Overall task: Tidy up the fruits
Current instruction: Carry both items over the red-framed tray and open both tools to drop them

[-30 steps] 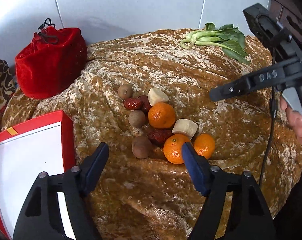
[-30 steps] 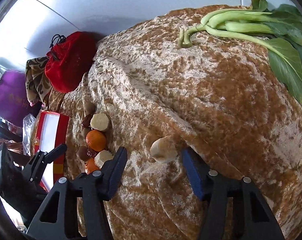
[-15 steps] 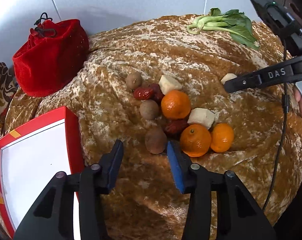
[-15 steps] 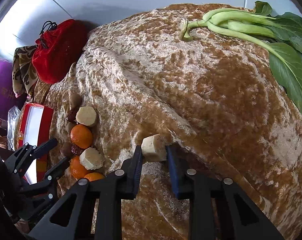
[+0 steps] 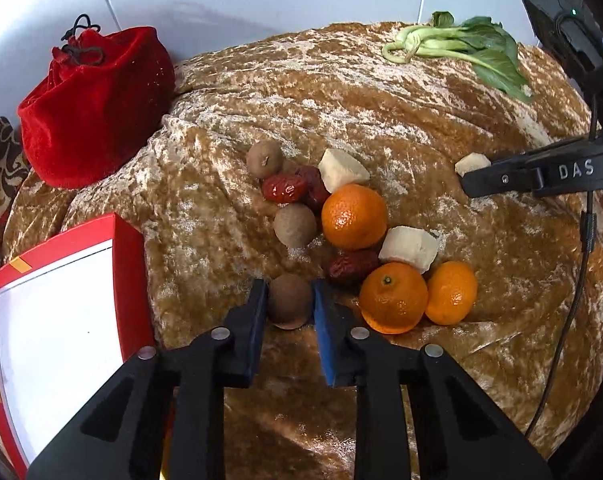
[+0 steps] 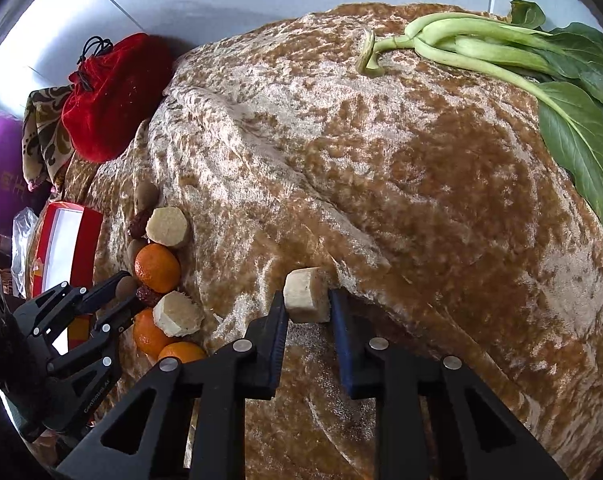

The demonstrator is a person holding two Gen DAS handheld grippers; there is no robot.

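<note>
Two jaws of the left gripper (image 5: 289, 304) are closing on a brown round fruit (image 5: 288, 305) on the gold cloth (image 5: 381, 128), apparently touching it, beside the oranges (image 5: 393, 298). Right view: the right gripper (image 6: 307, 306) clamps a pale chunk (image 6: 304, 295) on the cloth.

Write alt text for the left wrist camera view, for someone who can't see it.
The left gripper is closing its jaws around a round brown fruit at the near edge of a pile of oranges, red dates and pale chunks on a gold velvet cloth. A red-rimmed white tray sits left, a red pouch behind.
</note>
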